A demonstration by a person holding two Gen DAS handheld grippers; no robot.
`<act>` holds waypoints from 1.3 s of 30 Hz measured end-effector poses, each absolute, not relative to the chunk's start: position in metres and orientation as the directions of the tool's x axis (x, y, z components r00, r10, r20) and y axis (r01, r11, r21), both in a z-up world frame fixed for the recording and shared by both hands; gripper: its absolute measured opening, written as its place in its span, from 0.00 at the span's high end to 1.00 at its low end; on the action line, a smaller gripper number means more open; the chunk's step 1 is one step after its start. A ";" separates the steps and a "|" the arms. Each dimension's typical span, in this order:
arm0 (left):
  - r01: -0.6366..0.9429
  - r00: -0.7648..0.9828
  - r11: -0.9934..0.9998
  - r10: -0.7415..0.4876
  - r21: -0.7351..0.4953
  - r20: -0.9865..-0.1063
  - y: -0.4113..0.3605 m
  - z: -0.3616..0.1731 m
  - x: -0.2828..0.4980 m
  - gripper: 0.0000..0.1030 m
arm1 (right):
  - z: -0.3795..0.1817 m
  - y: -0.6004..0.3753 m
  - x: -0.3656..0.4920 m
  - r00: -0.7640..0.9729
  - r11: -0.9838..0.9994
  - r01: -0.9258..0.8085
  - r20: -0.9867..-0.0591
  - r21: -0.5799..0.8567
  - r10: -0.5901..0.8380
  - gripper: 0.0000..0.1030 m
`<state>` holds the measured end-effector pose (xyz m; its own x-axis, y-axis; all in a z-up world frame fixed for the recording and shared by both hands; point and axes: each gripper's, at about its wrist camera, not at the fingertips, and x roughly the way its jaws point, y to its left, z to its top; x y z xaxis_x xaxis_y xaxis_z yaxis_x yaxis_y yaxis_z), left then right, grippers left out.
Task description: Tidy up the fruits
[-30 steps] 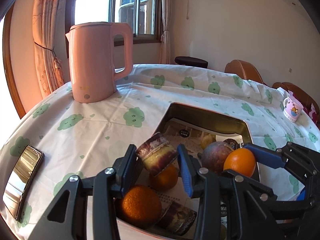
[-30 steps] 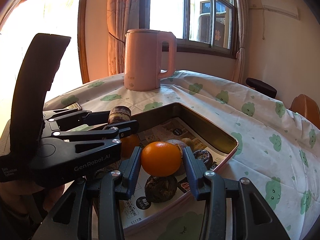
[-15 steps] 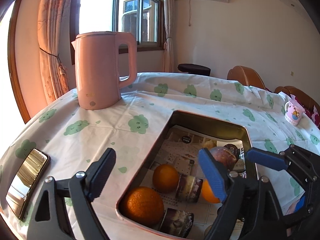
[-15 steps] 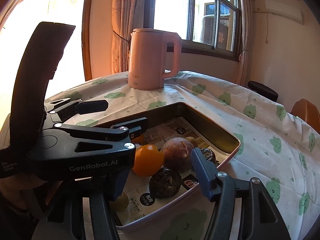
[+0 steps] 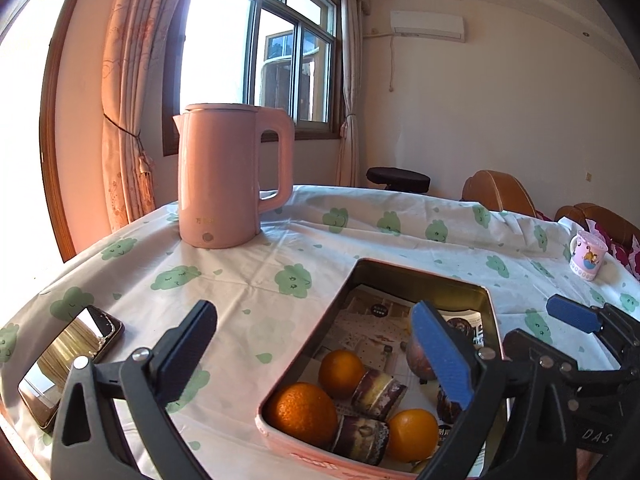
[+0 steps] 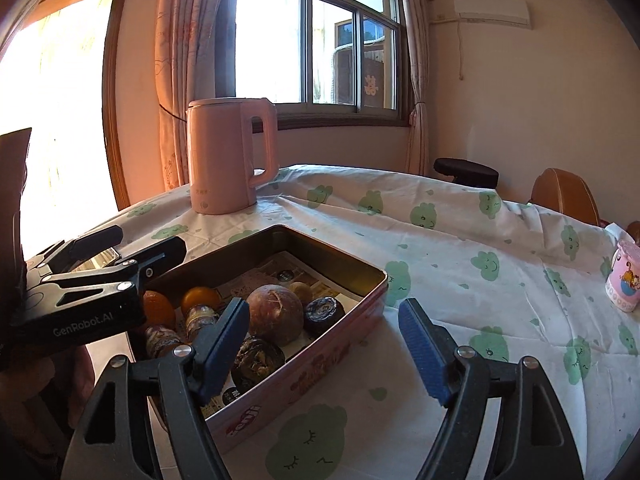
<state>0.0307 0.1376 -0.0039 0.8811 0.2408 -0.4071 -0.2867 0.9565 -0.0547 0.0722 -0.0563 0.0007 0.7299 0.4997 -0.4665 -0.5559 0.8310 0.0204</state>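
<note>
A pink tin (image 5: 490,320) lined with newspaper holds the fruit. In the left wrist view it contains three oranges (image 5: 302,414), two sugarcane pieces (image 5: 378,390) and a purple round fruit (image 5: 416,358) half hidden by a finger. My left gripper (image 5: 316,352) hovers over the tin's near left corner, jaws opening wide, nothing between them. The right wrist view shows the tin (image 6: 340,264), the big purple fruit (image 6: 276,312), two dark fruits (image 6: 324,310) and oranges (image 6: 200,298). My right gripper (image 6: 324,350) hangs over the tin's near right corner, jaws opening, empty.
A pink kettle (image 5: 224,176) stands at the back left of the cloud-print tablecloth. A phone (image 5: 68,356) lies near the left table edge. A pink mug (image 5: 586,254) sits far right. Brown chairs (image 5: 496,192) and a black stool (image 5: 398,178) stand behind the table.
The left gripper let go of a sugarcane piece and the right gripper let go of an orange; both now lie in the tin. Both grippers opened and drew back from the tin.
</note>
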 end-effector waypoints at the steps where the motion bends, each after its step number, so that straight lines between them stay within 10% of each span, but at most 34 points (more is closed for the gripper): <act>1: -0.288 0.882 0.956 0.244 -0.053 -0.402 0.137 -0.004 0.030 0.02 | 0.001 -0.058 0.073 0.735 0.837 -0.546 -0.464 0.027 0.495 0.24; 39: -0.321 0.881 0.947 0.287 -0.030 -0.377 0.138 0.001 0.025 0.00 | 0.005 -0.071 0.067 0.794 0.880 -0.475 -0.422 0.019 0.437 0.12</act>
